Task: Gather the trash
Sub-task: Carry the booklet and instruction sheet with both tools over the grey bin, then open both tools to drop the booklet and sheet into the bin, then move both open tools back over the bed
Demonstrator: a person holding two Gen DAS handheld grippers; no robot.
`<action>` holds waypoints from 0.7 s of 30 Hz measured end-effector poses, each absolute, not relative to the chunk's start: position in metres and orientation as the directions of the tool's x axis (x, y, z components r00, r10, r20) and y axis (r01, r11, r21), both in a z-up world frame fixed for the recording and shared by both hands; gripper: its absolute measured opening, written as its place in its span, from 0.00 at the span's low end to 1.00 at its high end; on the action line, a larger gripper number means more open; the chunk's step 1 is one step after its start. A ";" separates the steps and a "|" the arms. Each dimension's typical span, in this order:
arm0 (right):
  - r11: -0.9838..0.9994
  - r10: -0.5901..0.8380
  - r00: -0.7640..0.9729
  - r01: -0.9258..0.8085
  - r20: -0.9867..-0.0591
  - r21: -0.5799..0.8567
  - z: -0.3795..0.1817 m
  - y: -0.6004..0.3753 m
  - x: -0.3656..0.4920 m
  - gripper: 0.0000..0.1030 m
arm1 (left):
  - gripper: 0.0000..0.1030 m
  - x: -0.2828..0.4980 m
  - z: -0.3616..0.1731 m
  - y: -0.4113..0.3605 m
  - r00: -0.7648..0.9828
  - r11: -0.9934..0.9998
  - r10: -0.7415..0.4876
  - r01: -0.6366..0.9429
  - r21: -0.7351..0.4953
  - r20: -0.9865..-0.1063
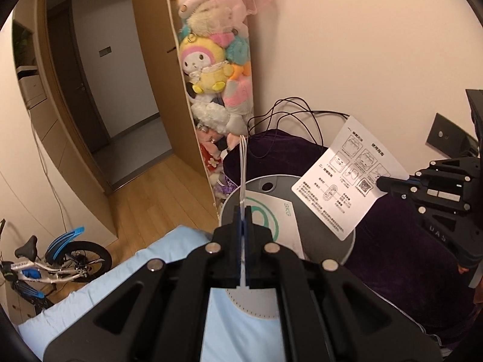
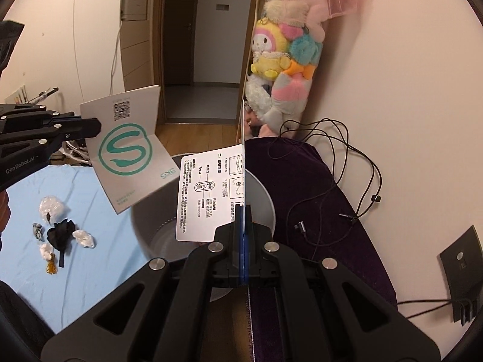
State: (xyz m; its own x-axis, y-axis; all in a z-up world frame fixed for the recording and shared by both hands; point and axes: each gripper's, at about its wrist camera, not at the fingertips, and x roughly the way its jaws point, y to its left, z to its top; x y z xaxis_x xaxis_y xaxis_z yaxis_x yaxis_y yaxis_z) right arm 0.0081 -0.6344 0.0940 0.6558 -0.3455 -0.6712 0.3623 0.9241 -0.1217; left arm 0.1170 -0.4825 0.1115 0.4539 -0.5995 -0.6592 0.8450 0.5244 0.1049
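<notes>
Both papers hang above the open round grey bin [image 2: 259, 193], wedged between the light-blue bed [image 2: 90, 241] and wall; two sheets, several scraps (bedside) [image 2: 62, 232]; left hand-held gripper [image 1: 243, 211] pinches the green-logo booklet [image 2: 126, 147]; right hand-held gripper [image 2: 243, 211] pinches the white instruction sheet [image 2: 208, 193].

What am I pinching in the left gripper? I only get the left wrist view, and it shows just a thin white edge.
Observer: The right wrist view shows the left gripper shut on a folded booklet with a green S logo.
Operator: Is any trash lying on the bed?
Observer: Yes. On the blue sheet there is a black scrap, crumpled clear wrap and a small white wad.
</notes>
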 end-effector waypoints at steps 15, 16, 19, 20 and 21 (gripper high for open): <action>0.928 -0.319 0.655 0.361 -0.685 -0.088 0.069 -0.639 0.024 0.44 | 0.06 0.147 0.056 -0.500 0.419 0.537 -0.509 0.837 0.103 -0.752; 0.930 -0.315 0.659 0.357 -0.683 -0.085 0.071 -0.635 0.023 0.44 | 0.06 0.147 0.056 -0.492 0.425 0.545 -0.508 0.832 0.103 -0.750; 0.940 -0.295 0.675 0.332 -0.677 -0.079 0.073 -0.616 0.018 0.44 | 0.12 0.149 0.057 -0.467 0.445 0.577 -0.501 0.811 0.097 -0.743; 0.944 -0.286 0.679 0.321 -0.676 -0.077 0.074 -0.609 0.017 0.44 | 0.33 0.149 0.058 -0.456 0.452 0.589 -0.499 0.803 0.094 -0.739; 0.949 -0.275 0.684 0.306 -0.676 -0.077 0.073 -0.598 0.016 0.45 | 0.65 0.148 0.059 -0.444 0.470 0.605 -0.498 0.791 0.096 -0.729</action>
State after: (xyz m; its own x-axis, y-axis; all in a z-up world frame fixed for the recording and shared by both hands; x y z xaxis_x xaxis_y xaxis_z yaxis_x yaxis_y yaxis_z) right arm 0.0163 -0.5983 0.0734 0.6839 -0.2754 -0.6756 0.3057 0.9490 -0.0774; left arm 0.1481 -0.4443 0.0589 0.4701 -0.4982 -0.7286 0.7905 0.6048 0.0965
